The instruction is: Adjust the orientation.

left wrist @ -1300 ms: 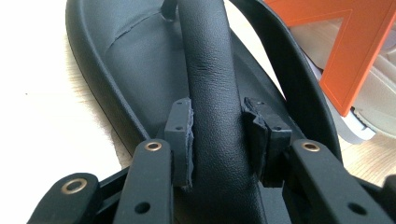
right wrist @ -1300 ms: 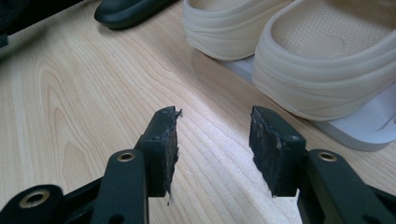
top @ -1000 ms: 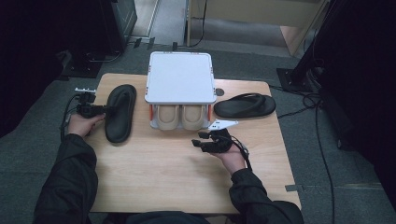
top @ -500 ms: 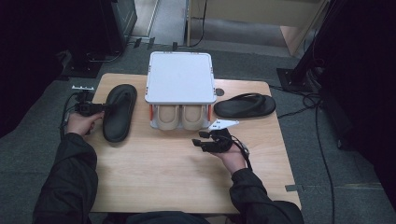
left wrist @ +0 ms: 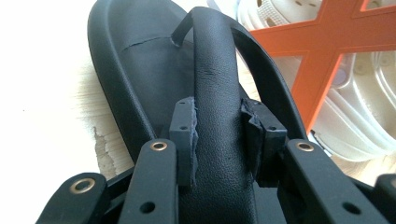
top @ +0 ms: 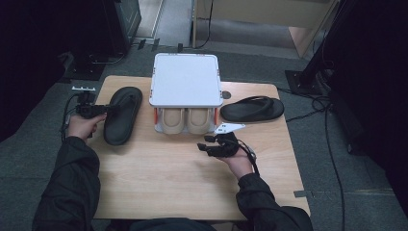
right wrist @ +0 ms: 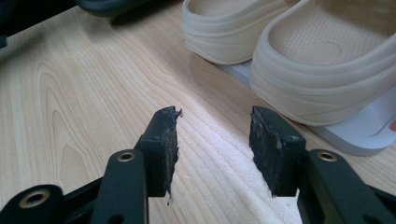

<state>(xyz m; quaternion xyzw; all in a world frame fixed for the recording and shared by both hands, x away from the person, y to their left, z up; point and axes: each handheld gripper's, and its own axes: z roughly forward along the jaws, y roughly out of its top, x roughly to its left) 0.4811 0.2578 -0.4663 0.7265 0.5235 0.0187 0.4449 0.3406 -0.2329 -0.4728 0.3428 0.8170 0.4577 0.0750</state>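
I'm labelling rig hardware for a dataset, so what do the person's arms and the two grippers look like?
Both forearms wear dark long sleeves. The left gripper has black metal jaws with brass-ringed rivet holes and worn, frayed black pads. The right gripper has the same build; in the high view it carries a pale three-cornered plate and a black cable.

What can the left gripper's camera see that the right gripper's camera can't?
The left gripper view has the left gripper shut on the wide strap of a black sandal, with an orange cross brace behind. The right gripper view has the right gripper open over bare wooden table. Both take in the cream clogs.
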